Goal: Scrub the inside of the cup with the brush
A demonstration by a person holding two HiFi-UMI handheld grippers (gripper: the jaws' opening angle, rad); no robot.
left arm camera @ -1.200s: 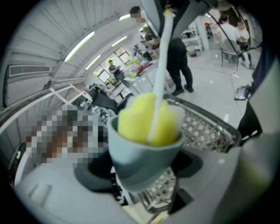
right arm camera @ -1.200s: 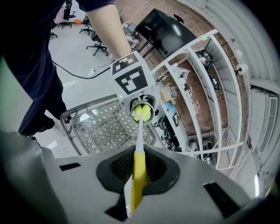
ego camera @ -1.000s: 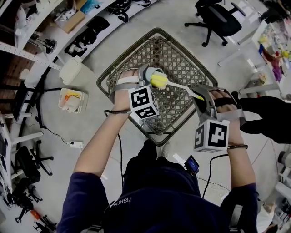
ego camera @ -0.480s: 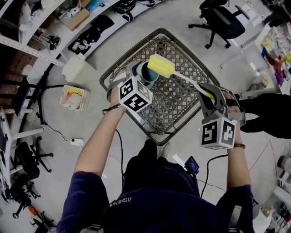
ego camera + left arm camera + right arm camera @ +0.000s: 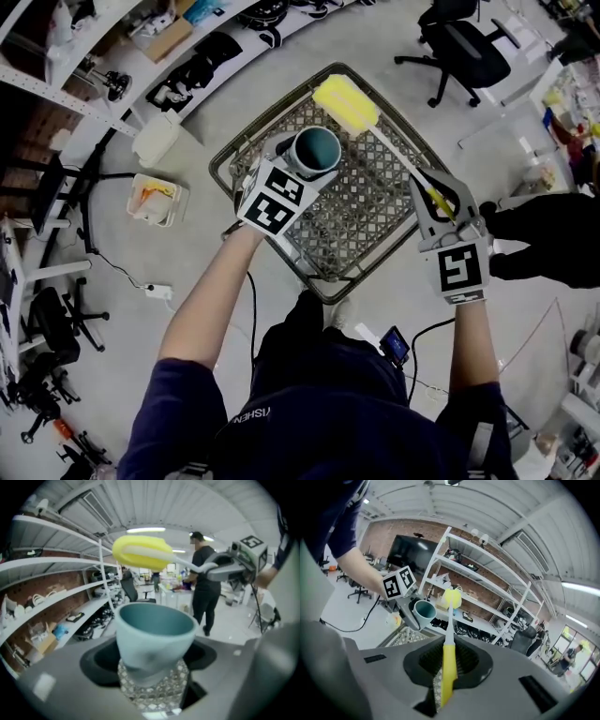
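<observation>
A teal cup (image 5: 316,150) sits in my left gripper (image 5: 298,167), which is shut on its lower part, mouth turned up toward the head camera. In the left gripper view the cup (image 5: 153,637) stands upright between the jaws of the left gripper (image 5: 152,691). My right gripper (image 5: 439,202) is shut on the yellow handle of the brush; its yellow sponge head (image 5: 345,103) hangs just beyond the cup's rim, outside it. The right gripper view shows the brush handle (image 5: 448,665), the sponge head (image 5: 452,598) and the cup (image 5: 424,611) beside it.
A wire mesh basket (image 5: 361,225) lies below both grippers on the floor. Shelves with clutter run along the upper left. A white canister (image 5: 155,141) and a small bin (image 5: 155,202) stand left; an office chair (image 5: 464,42) is far right. A person (image 5: 206,583) stands behind.
Both grippers have risen and rolled. The sponge head has come out of the cup and now sits above and right of its rim. The cup's mouth has turned toward the head camera.
</observation>
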